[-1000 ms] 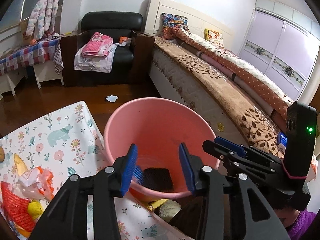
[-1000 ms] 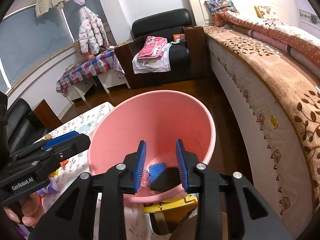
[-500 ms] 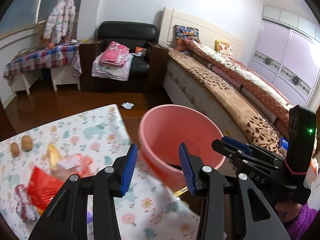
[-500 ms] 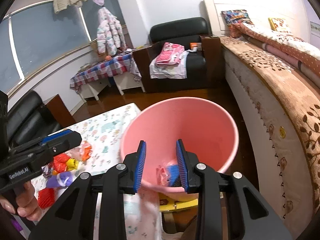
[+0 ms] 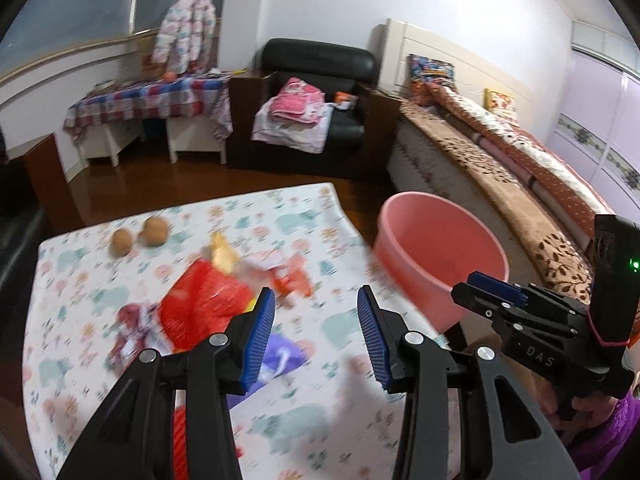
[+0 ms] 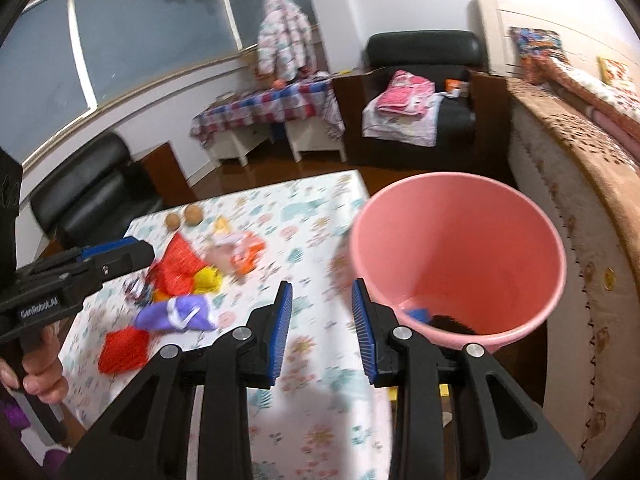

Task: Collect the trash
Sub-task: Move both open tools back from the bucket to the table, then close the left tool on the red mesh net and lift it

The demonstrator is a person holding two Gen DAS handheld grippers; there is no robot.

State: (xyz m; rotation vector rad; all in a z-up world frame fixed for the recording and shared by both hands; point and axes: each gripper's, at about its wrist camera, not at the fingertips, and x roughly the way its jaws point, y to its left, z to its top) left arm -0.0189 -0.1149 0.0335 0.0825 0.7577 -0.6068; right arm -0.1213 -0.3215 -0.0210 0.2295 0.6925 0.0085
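A pink bucket (image 6: 460, 256) stands beside the table's right edge, with blue and dark scraps at its bottom; it also shows in the left wrist view (image 5: 436, 248). Trash lies on the patterned tablecloth (image 5: 280, 360): a red net bag (image 5: 200, 308), a purple wrapper (image 6: 176, 314), a small red piece (image 6: 122, 348), yellow and orange wrappers (image 6: 236, 252). My left gripper (image 5: 316, 336) is open and empty above the purple wrapper. My right gripper (image 6: 322, 332) is open and empty over the table, left of the bucket.
Two brown round fruits (image 5: 138, 236) lie at the table's far side. A bed (image 5: 500, 176) runs along the right. A black armchair (image 5: 316, 120) with clothes and a checked side table (image 5: 148, 104) stand behind.
Both grippers have swung left from over the bucket to over the table. The trash pile has come into view under them. Both stay open.
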